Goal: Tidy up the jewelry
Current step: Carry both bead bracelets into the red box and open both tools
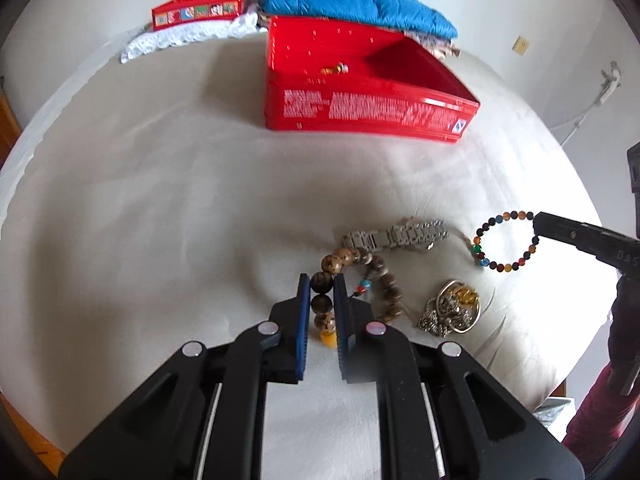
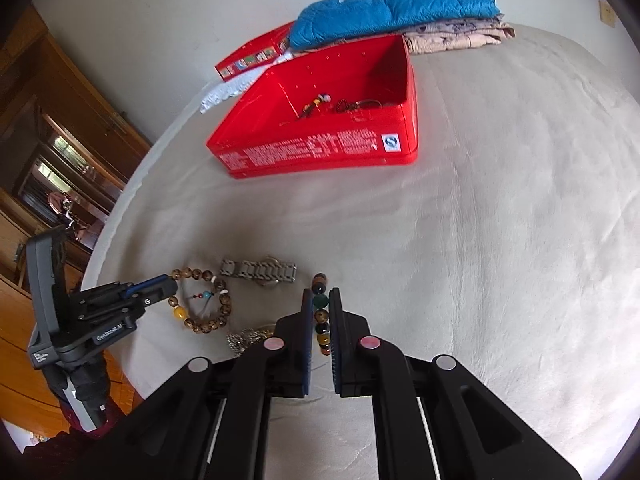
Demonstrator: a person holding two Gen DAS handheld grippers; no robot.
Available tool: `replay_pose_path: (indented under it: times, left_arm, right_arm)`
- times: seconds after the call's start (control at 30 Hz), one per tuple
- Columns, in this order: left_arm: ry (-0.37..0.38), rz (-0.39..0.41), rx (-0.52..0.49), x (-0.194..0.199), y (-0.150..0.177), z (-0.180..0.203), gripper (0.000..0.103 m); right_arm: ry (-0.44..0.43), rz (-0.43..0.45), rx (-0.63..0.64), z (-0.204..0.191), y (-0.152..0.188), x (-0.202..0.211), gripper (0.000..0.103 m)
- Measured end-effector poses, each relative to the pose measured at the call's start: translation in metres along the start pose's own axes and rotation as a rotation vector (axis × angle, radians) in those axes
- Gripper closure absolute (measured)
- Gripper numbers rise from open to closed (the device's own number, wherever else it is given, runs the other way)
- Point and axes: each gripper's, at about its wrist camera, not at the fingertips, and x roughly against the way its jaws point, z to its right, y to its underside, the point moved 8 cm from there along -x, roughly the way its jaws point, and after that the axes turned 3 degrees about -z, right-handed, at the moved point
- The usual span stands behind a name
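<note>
My left gripper (image 1: 321,280) is shut on a brown wooden bead bracelet (image 1: 380,276), lifting one side of it off the white bedsheet; the same bracelet (image 2: 208,304) shows in the right wrist view. My right gripper (image 2: 320,296) is shut on a multicoloured bead bracelet (image 2: 321,316), which hangs as a loop (image 1: 504,240) from it in the left wrist view. A silver metal watch (image 1: 396,236) and a gold and silver jewelry heap (image 1: 452,308) lie between the two. The open red box (image 2: 320,148) at the back holds a few small pieces.
A red lid (image 1: 200,10) rests on white lace at the back left. Folded blue and patterned clothes (image 1: 356,4) lie behind the box. A wooden cabinet (image 2: 60,120) stands beside the bed on the left of the right wrist view.
</note>
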Motion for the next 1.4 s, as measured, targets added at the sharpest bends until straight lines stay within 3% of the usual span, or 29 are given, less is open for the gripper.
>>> replay_pose_path:
  times: [0.67, 1.03, 1.4]
  left_arm:
    - [0.016, 0.119, 0.018, 0.042, -0.042, -0.002, 0.093]
    - [0.028, 0.189, -0.024, 0.059, -0.099, 0.020, 0.093]
    - [0.051, 0.228, -0.018, 0.054, -0.166, 0.034, 0.093]
  right_arm:
    - [-0.029, 0.051, 0.012, -0.013, -0.033, 0.016, 0.096]
    - [-0.046, 0.124, 0.034, -0.028, -0.086, 0.029, 0.096]
    - [-0.020, 0.189, 0.008, -0.020, -0.144, 0.028, 0.096]
